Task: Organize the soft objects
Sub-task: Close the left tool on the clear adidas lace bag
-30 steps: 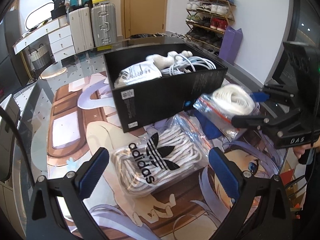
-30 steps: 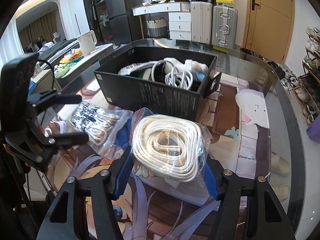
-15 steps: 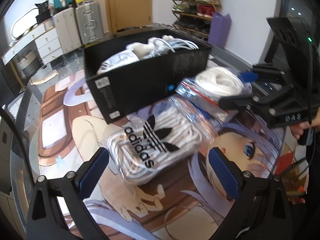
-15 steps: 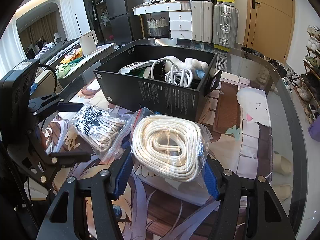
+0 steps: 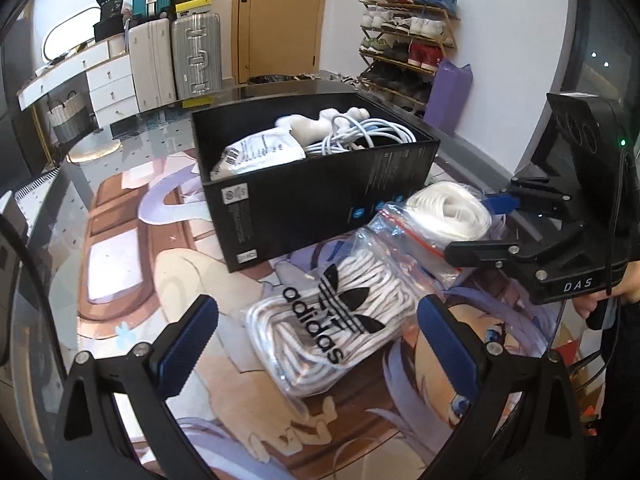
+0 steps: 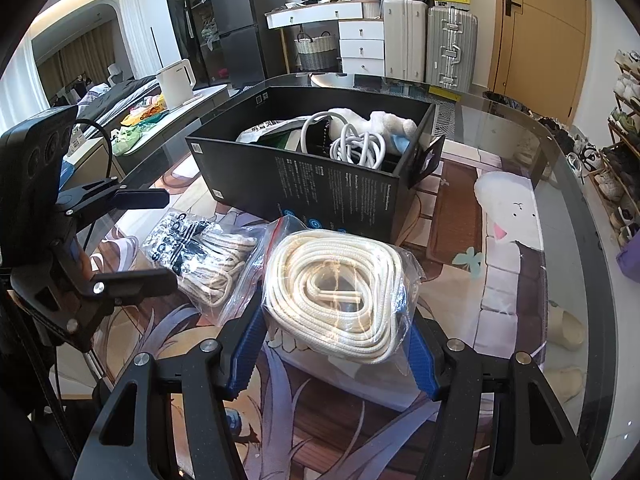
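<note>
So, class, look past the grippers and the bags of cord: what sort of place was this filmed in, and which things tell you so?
Most likely a lived-in home, not a lab. A shoe rack full of shoes stands by a wooden door, suitcases are parked beside white drawers, and a fridge stands further back.

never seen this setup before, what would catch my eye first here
The bag of coiled cream rope stands out first, clamped between the right gripper just in front of the open black box. Left of it, the clear adidas bag of white laces lies on the table's cartoon-print mat, with the left gripper open around it. Inside the box sit white cables.
</note>
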Action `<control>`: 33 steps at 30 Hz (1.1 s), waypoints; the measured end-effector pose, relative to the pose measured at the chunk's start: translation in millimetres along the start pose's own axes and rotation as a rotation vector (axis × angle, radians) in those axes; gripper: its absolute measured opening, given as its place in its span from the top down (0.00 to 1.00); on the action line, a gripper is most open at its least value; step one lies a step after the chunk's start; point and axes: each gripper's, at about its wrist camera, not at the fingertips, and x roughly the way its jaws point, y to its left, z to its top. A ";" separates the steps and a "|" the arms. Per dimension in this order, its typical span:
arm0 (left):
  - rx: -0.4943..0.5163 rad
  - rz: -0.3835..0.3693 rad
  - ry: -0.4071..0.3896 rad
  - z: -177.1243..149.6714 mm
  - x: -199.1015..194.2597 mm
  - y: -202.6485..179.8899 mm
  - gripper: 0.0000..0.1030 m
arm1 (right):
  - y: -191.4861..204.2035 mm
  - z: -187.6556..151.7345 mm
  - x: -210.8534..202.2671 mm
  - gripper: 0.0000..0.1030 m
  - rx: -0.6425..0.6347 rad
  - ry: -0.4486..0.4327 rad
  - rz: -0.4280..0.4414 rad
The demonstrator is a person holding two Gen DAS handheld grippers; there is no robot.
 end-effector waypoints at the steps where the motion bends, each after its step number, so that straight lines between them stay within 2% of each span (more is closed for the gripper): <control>1: 0.006 -0.008 0.009 -0.8 2.1 -1.3 0.02 | -0.2 -0.3 0.2 0.38 0.000 0.001 0.000; 5: 0.052 -0.034 0.051 -3.7 7.4 -10.4 0.03 | -1.0 -1.0 1.6 0.38 0.001 0.006 0.000; 7: 0.096 -0.064 0.081 -7.6 6.4 -17.9 0.02 | -0.9 -0.2 1.7 0.38 0.002 0.008 -0.001; 10: 0.160 -0.070 0.100 -11.2 3.9 -28.5 0.02 | -2.2 -0.5 1.3 0.38 0.004 0.008 -0.005; 22: 0.199 -0.149 0.124 -15.9 -2.6 -36.9 0.03 | -1.4 -2.9 4.6 0.38 -0.001 0.021 0.007; 27: 0.161 -0.132 0.058 -12.1 -13.1 -29.4 0.03 | -0.3 -3.5 8.3 0.38 -0.003 0.031 0.013; 33: 0.141 -0.060 -0.050 -9.0 -19.6 -25.7 0.02 | 0.5 -3.5 9.0 0.38 -0.007 0.035 0.016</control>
